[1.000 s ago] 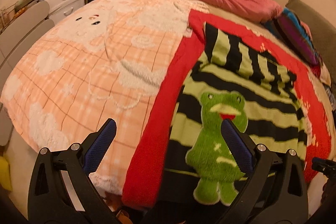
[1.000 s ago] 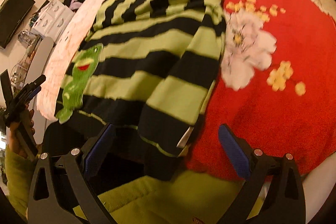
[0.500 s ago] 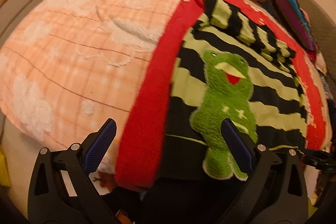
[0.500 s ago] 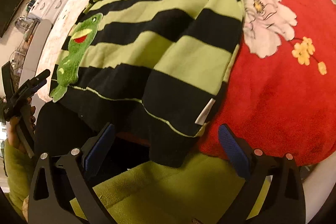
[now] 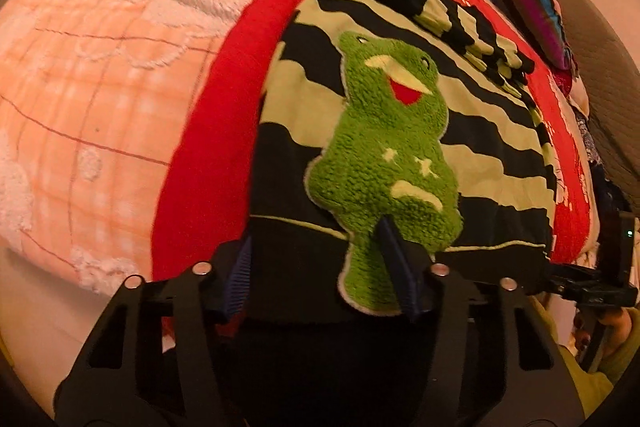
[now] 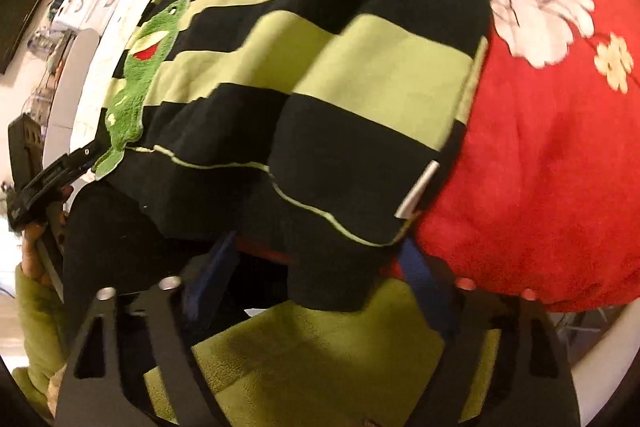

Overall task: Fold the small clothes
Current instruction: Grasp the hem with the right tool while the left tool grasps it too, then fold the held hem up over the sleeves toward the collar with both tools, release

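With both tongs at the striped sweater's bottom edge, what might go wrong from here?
1. The left tongs, just closing, straddle the black-and-green striped sweater by its fuzzy green frog patch; they may pinch only the patch.
2. The right tongs, also closing, sit near the red floral blanket and could catch it too.

Warm dim light, fisheye blur

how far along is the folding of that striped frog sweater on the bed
Early. Done: the striped sweater lies spread on the red blanket, no body fold visible. In hand: both grippers, jaws just closing, straddle its black bottom hem, the left gripper by the frog patch, the right gripper at the other corner; a firm pinch isn't clear. Left: every fold.
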`<state>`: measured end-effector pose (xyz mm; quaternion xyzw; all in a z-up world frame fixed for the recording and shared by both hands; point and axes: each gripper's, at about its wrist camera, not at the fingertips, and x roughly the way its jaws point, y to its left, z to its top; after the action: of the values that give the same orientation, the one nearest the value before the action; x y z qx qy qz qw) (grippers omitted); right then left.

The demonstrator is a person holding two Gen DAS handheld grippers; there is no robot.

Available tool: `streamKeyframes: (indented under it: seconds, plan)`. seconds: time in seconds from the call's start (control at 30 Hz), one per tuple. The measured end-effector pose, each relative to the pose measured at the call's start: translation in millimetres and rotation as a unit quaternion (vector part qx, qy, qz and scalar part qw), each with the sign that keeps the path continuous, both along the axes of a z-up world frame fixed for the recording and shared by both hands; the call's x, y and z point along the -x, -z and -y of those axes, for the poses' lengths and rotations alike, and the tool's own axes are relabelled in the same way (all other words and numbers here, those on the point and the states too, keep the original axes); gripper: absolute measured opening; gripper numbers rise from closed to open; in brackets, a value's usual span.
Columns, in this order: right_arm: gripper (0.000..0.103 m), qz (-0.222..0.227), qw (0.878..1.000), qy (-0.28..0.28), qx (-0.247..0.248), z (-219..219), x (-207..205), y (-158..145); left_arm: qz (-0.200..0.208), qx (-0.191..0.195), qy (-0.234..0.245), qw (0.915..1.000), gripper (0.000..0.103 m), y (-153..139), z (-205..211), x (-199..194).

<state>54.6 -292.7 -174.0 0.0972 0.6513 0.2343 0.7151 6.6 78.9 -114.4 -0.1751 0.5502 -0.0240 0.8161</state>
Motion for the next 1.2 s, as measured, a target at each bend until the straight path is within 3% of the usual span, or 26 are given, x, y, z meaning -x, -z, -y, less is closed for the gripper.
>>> streamKeyframes:
  seconds: [0.07, 0.13, 0.17, 0.2, 0.3, 0.5, 0.77, 0.97, 1.2]
  plan:
    - [0.054, -0.006, 1.000, 0.007, -0.009, 4, -1, 1, 0.003, 0.005, 0.000, 1.0000, 0.034, -1, 1, 0]
    - [0.043, -0.010, 0.999, 0.015, -0.029, 11, -2, 0, 0.012, 0.007, -0.007, 0.9999, 0.007, -5, 3, 0]
    - [0.037, -0.010, 0.999, 0.017, -0.035, 14, -2, -1, 0.013, -0.004, -0.009, 0.9999, 0.002, -7, 4, 0]
    - [0.028, -0.011, 0.999, 0.019, -0.047, 17, -2, -4, 0.015, -0.005, -0.009, 0.9998, 0.002, -9, 5, 0]
    - [0.018, 0.000, 0.996, 0.016, -0.082, 22, -1, -16, 0.029, 0.000, -0.009, 0.9995, 0.002, -19, 7, -2]
    - [0.016, 0.053, 0.985, 0.028, -0.162, 43, -14, -61, 0.067, 0.025, -0.018, 0.9973, 0.002, -48, 9, -11]
    - [0.015, 0.105, 0.961, 0.101, -0.234, 91, -69, -104, 0.109, 0.060, -0.039, 0.9915, 0.002, -86, 12, -67]
    - [0.014, 0.115, 0.951, 0.154, -0.242, 112, -123, -101, 0.112, 0.071, -0.073, 0.9885, 0.002, -94, 12, -123]
    - [0.014, 0.100, 0.947, 0.201, -0.228, 109, -179, -75, 0.100, 0.086, -0.143, 0.9809, 0.002, -80, 16, -187]
